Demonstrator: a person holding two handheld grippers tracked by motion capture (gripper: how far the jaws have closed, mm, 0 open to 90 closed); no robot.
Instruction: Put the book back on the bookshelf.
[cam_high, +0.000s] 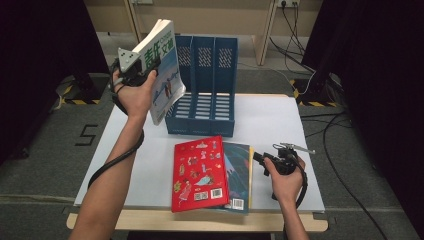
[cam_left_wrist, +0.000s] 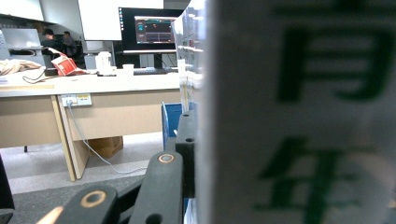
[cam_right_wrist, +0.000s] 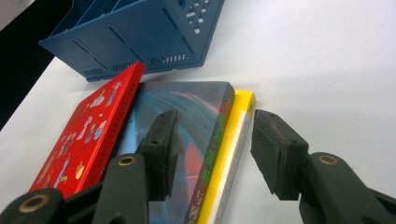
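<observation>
High view: left claw (cam_high: 142, 67) is clamped on a white/green magazine (cam_high: 162, 70), held up in the air, tilted, just left of the blue file rack (cam_high: 202, 85) w/ three slots. All three slots look empty as far as I can see, so nothing's filed yet. Judging by that, job's barely begun: mag is lifted but not in a slot, and the rest of the stack's untouched.

Left gripper view: mag cover (cam_left_wrist: 299, 116) is blurred, hard against the jaw, pressing on it, so a firm grip.

Still to go, in front of the rack on the table (cam_high: 280, 125): red book (cam_high: 197, 172) lying flat, overlapping a dark teal book (cam_high: 240, 172), w/ a yellow-edged book (cam_right_wrist: 233, 140) under that.

Right claw (cam_high: 260, 160) sits just right of that stack, near the rack's front. Right gripper view: jaws apart, holding nothing, lined up either side of the teal book (cam_right_wrist: 191, 121) and yellow book's spines, pads not touching. Red book (cam_right_wrist: 88, 135) lies left of that claw, rack (cam_right_wrist: 135, 37) beyond.
</observation>
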